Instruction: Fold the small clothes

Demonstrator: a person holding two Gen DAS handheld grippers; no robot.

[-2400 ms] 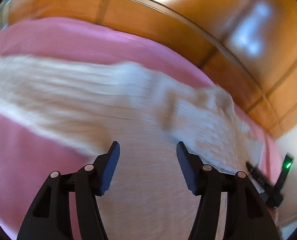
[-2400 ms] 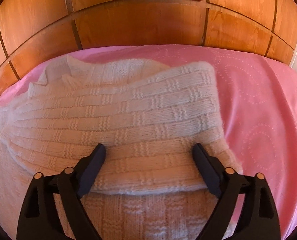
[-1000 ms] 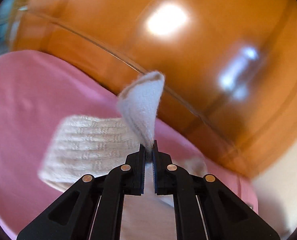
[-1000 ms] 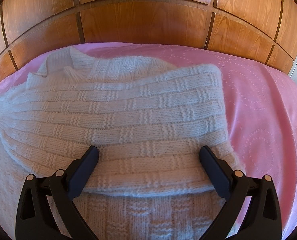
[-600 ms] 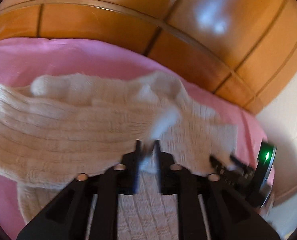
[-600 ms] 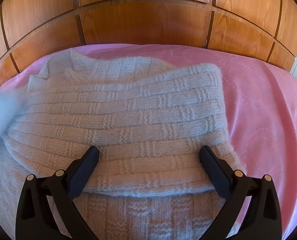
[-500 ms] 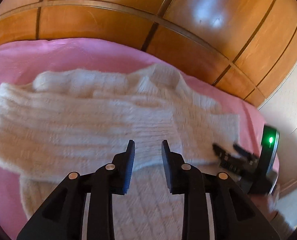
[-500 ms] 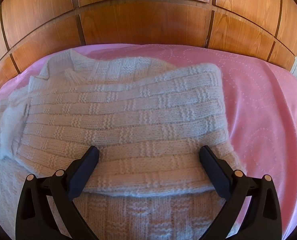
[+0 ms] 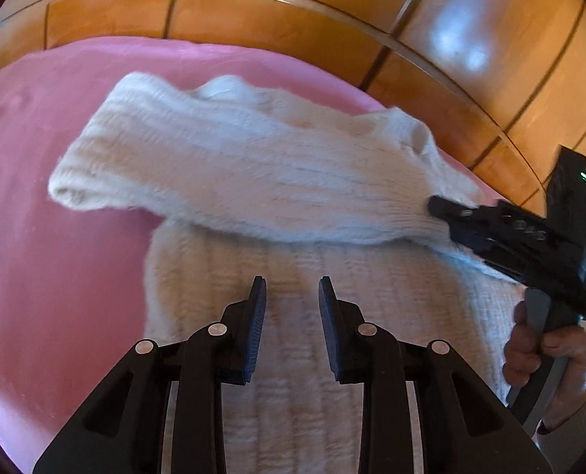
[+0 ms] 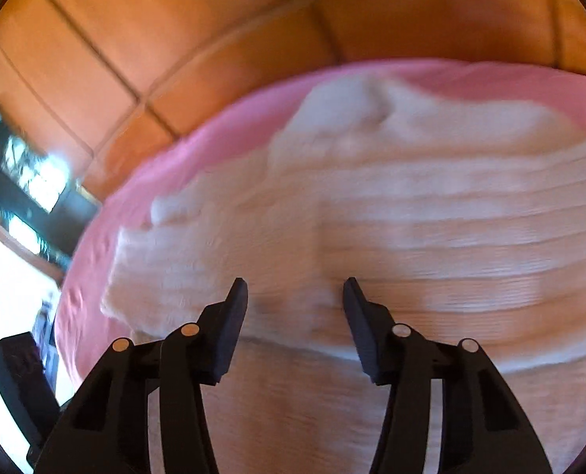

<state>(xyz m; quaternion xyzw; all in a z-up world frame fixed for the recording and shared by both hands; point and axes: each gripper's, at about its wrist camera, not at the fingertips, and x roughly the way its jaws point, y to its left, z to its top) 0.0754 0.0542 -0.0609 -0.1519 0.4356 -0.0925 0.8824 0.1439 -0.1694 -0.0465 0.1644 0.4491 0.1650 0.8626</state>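
A cream knitted sweater [image 9: 253,173] lies on a pink bedcover [image 9: 36,237], with both sleeves folded across its chest. My left gripper [image 9: 292,296] is open and empty, hovering over the sweater's lower body. My right gripper [image 10: 295,300] is open and empty, just above the folded sleeves [image 10: 431,237]. The right gripper also shows in the left wrist view [image 9: 502,225] at the sweater's right edge, with the hand that holds it [image 9: 549,347]. The right wrist view is blurred.
A wooden panelled headboard [image 9: 332,19] runs along the far edge of the bed. In the right wrist view a window [image 10: 28,181] is at the left, and the left gripper's body [image 10: 12,375] shows at the lower left.
My left gripper carried a sleeve across the sweater, let it go and opened. My right gripper has swung left and narrowed its opening.
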